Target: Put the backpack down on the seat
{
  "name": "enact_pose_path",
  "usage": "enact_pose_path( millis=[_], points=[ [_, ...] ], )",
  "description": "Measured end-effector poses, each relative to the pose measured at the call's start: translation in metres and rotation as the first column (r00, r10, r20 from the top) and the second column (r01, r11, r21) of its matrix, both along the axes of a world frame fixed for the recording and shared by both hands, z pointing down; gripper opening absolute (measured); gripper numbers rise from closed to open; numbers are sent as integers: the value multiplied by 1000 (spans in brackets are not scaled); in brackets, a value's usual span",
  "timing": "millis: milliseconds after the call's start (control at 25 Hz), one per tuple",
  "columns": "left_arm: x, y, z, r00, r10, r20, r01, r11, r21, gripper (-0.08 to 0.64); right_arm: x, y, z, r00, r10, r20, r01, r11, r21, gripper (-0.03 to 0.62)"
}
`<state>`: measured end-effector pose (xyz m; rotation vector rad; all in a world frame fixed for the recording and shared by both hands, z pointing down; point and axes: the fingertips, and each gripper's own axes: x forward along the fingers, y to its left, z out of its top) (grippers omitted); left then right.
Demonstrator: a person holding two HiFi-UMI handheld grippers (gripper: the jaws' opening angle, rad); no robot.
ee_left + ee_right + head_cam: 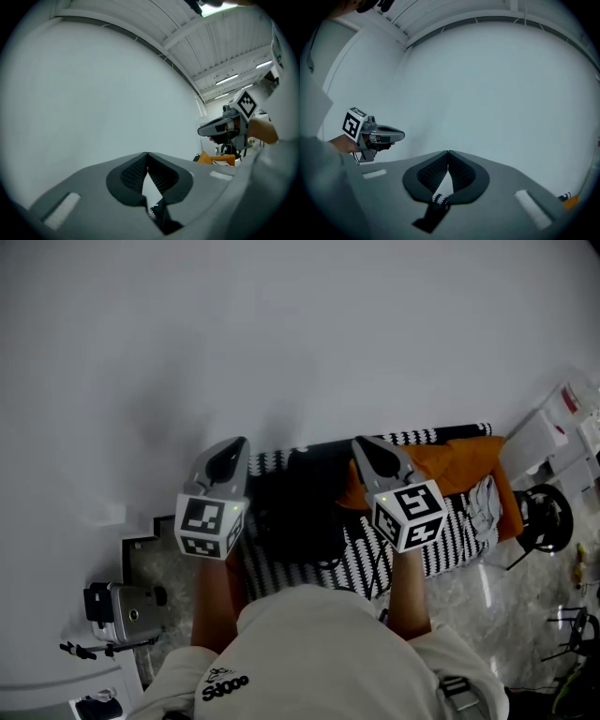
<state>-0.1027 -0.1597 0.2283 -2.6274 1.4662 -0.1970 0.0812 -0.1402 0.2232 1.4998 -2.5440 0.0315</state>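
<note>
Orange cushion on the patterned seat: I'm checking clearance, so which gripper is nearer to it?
Right. The right gripper hangs above the orange cushion's end beside the black backpack; the left gripper is across that backpack, farther off.

Your shirt [309,643] carries the only legible mark: the adidas wordmark [226,683], black on pale fabric, upside down in the head view. The left marker cube [210,524] and the right marker cube [410,513] show square patterns only, no lettering. The red label [569,401] on the white boxes [548,437] is too small to read.
</note>
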Motion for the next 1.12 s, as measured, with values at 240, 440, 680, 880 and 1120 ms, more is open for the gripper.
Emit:
enact_pose_path(
  millis=[240, 440, 680, 880, 1120],
  points=[
    [10, 5, -22, 1000, 18, -1, -18, 999, 46, 11, -2, 5, -13, 1000, -14, -21, 15, 1000, 27, 3],
    [17, 4, -22, 999, 35, -4, -35, 998, 44, 11, -1, 4, -13, 1000, -21, -17, 21, 999, 25, 3],
    [24, 3, -14, 998, 57, -18, -57, 998, 25, 11, 2, 2, -6, 1000, -19, -22, 20, 1000, 6, 3],
    [29, 1, -3, 998, 68, -15, -69, 998, -5, 11, 6, 0, 2, 1000, -14, -27, 14, 1000, -13, 3],
    [37, -1, 8, 996, 88, -10, -89, 996, -33, 11, 9, -2, 12, 1000, -11, -27, 10, 999, -33, 3]
  ],
)
